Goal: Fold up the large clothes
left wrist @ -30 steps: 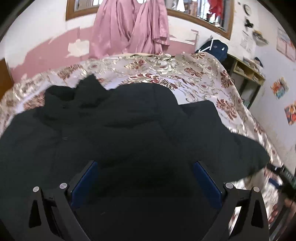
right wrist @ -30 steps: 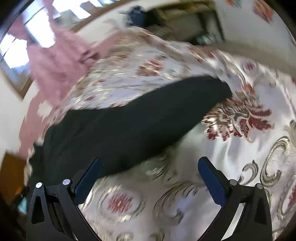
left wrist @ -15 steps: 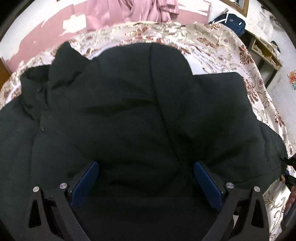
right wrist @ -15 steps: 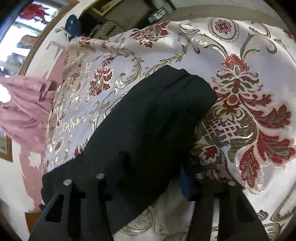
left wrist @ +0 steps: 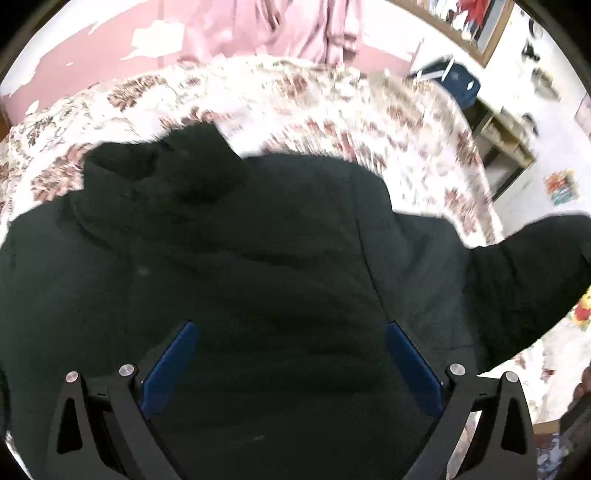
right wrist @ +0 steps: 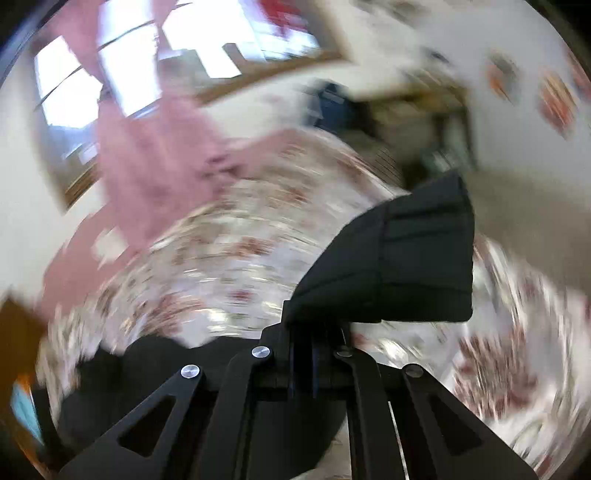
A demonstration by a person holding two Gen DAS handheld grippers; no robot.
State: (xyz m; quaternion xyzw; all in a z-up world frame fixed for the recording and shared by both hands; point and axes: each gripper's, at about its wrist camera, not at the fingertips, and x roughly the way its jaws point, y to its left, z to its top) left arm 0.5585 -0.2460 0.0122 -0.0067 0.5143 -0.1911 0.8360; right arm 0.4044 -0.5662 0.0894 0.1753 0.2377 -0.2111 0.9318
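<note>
A large black jacket [left wrist: 258, 266] lies spread on a floral bedspread [left wrist: 295, 99]. My left gripper [left wrist: 291, 354] is open, its blue pads wide apart just above the jacket's body. The jacket's right sleeve [left wrist: 528, 266] is lifted at the right edge of the left wrist view. My right gripper [right wrist: 303, 354] is shut on that sleeve's cuff [right wrist: 406, 258], which sticks up above the closed fingers. The rest of the jacket [right wrist: 147, 376] shows dark at the lower left of the right wrist view.
Pink curtains [left wrist: 280, 26] hang on the far wall behind the bed. A blue bag [left wrist: 458, 79] and a wooden shelf [left wrist: 506, 147] stand beyond the bed's far right corner. The right wrist view is motion-blurred.
My right gripper closed on the sleeve cuff and lifted it off the bedspread. The sleeve end now rises at the right of the left wrist view. The left gripper stayed open over the jacket.
</note>
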